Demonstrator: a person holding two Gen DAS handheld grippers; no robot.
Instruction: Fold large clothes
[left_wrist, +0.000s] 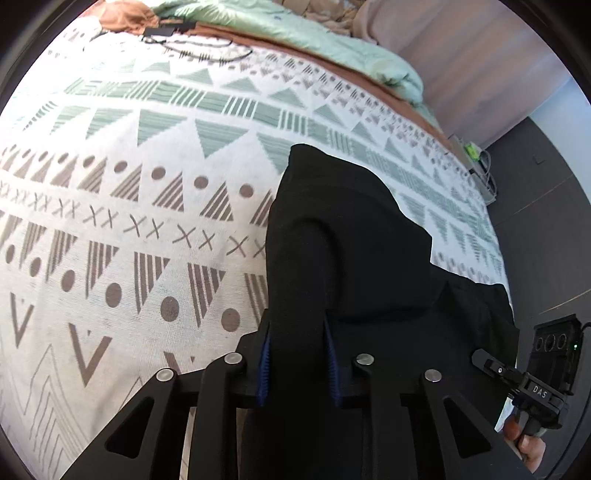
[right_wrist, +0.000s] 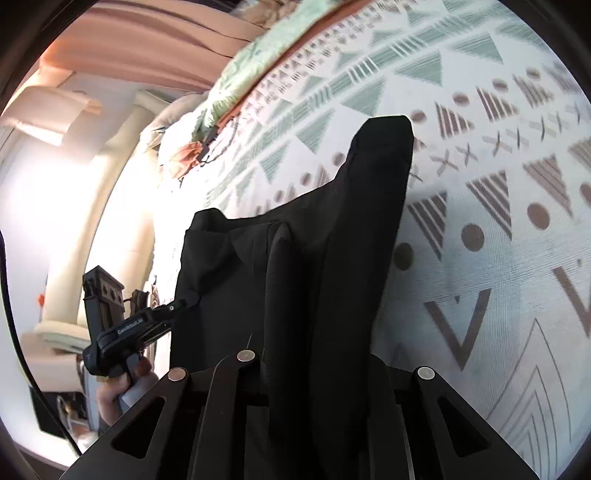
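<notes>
Two grippers, one black garment (left_wrist: 347, 236), one patterned bed (left_wrist: 129, 229). Left gripper (left_wrist: 299, 354) clamped on a thick fold of the garment, blue pads (left_wrist: 264, 363) pressed against dark cloth on both sides. Right gripper (right_wrist: 295, 354) likewise buried in cloth, fingertips hidden, apparently pinching an edge; exact jaw width impossible to read, but cloth hanging from it. Garment held up between the two tools, lifted above the bed, far end drooping toward the white, green and brown blanket. From the right wrist view, the left gripper (right_wrist: 181, 305) seen beside, gripping a corner of the same garment; from the left wrist view, the right gripper (left_wrist: 496, 367) seen near the right edge, a hand (left_wrist: 524, 443) below it.

Likely step: carrying a held edge over to lay a fold. To do it well:
- Keep both grips level and the edge between them taut, so no sag or twist.
- Lower the hanging end onto the bed first, then bring the held edge across.
- Match corners before release; let go only once cloth lies flat.
- Avoid catching the blanket under the fingers.

Count of other things: one rumpled pale green duvet (left_wrist: 295, 33) at the far end of the bed, one brown sheet edge (left_wrist: 332, 55) beneath it, one pink curtain (left_wrist: 480, 62) behind, one dark cable (left_wrist: 207, 48) lying on the bed near the duvet.
</notes>
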